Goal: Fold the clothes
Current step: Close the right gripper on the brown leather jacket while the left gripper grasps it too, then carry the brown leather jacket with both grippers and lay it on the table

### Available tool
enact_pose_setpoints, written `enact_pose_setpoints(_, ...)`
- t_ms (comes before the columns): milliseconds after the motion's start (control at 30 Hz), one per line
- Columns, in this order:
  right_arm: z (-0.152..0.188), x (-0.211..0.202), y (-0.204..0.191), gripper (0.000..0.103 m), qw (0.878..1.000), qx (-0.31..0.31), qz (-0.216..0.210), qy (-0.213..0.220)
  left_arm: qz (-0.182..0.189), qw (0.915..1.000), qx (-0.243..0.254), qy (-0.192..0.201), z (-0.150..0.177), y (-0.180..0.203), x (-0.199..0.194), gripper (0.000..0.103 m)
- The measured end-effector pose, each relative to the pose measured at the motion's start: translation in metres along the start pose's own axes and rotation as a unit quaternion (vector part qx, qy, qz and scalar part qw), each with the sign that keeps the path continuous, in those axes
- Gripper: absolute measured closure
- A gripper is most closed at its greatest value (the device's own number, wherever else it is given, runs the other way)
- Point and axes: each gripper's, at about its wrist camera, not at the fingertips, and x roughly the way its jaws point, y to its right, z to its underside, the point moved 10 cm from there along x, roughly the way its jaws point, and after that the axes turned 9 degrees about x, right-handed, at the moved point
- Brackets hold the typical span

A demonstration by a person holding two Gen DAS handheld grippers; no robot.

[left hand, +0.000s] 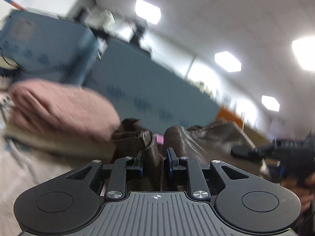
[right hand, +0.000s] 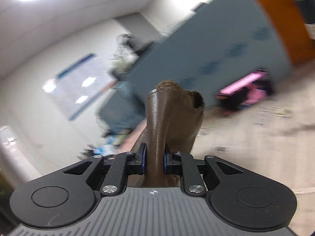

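Above the table (right hand: 256, 137), both hand-held grippers (left hand: 154, 162) (right hand: 154, 160) pinch the brown garment's (left hand: 196, 137) bunched edges.

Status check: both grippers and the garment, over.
Left gripper shut on brown leather-like garment. Right gripper shut on it too. Folded pink cloth lies left.
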Motion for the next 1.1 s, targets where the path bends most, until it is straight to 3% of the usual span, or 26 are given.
enact_pose_setpoints(100, 0.002, 0.002, 0.033, 0.088, 0.998, -0.012, 0.065, -0.015, -0.008, 0.9972, 0.012, -0.073, 0.028, 0.005, 0.021, 0.083)
enact_pose_setpoints(200, 0.004, 0.003, 0.057, 0.085, 0.995, -0.017, 0.101, -0.017, -0.02, 0.9952, 0.028, -0.092, 0.034, 0.004, 0.023, 0.081)
enact_pose_setpoints(300, -0.002, 0.005, 0.068, 0.077, 0.99, -0.006, 0.138, -0.005, -0.021, 0.9934, 0.031, -0.109, 0.04, 0.003, 0.019, 0.071)
enact_pose_setpoints(367, -0.007, -0.004, 0.065, 0.068, 0.987, -0.005, 0.158, 0.008, -0.022, 0.9925, 0.04, -0.114, 0.044, 0.004, 0.013, 0.057)
enact_pose_setpoints(467, -0.018, -0.039, 0.05, 0.062, 0.985, -0.031, 0.16, 0.055, -0.022, 0.9936, 0.065, -0.09, 0.036, 0.008, -0.002, 0.039)
enact_pose_setpoints(567, -0.027, -0.102, 0.021, 0.048, 0.979, -0.065, 0.151, 0.122, -0.016, 0.991, 0.12, -0.057, 0.025, 0.016, -0.022, 0.028)
enact_pose_setpoints(700, -0.031, -0.215, -0.025, 0.033, 0.947, -0.122, 0.197, 0.221, -0.03, 0.9766, 0.212, -0.018, -0.001, 0.021, -0.055, 0.026)
enact_pose_setpoints(800, -0.026, -0.313, -0.06, 0.025, 0.905, -0.142, 0.263, 0.303, -0.063, 0.9626, 0.263, 0.023, -0.028, 0.012, -0.083, 0.023)
enact_pose_setpoints(867, -0.016, -0.38, -0.084, 0.024, 0.864, -0.15, 0.323, 0.355, -0.08, 0.9552, 0.28, 0.051, -0.047, 0.007, -0.101, 0.017)
enact_pose_setpoints(933, -0.003, -0.448, -0.11, 0.02, 0.815, -0.156, 0.384, 0.404, -0.09, 0.9467, 0.299, 0.077, -0.062, 0.006, -0.117, 0.017)
enact_pose_setpoints(1033, 0.018, -0.513, -0.146, 0.01, 0.731, -0.196, 0.487, 0.436, -0.113, 0.9291, 0.339, 0.095, -0.08, 0.001, -0.134, 0.017)
enact_pose_setpoints(1100, 0.034, -0.553, -0.172, 0.007, 0.667, -0.222, 0.551, 0.45, -0.146, 0.9037, 0.391, 0.096, -0.092, -0.006, -0.149, 0.016)
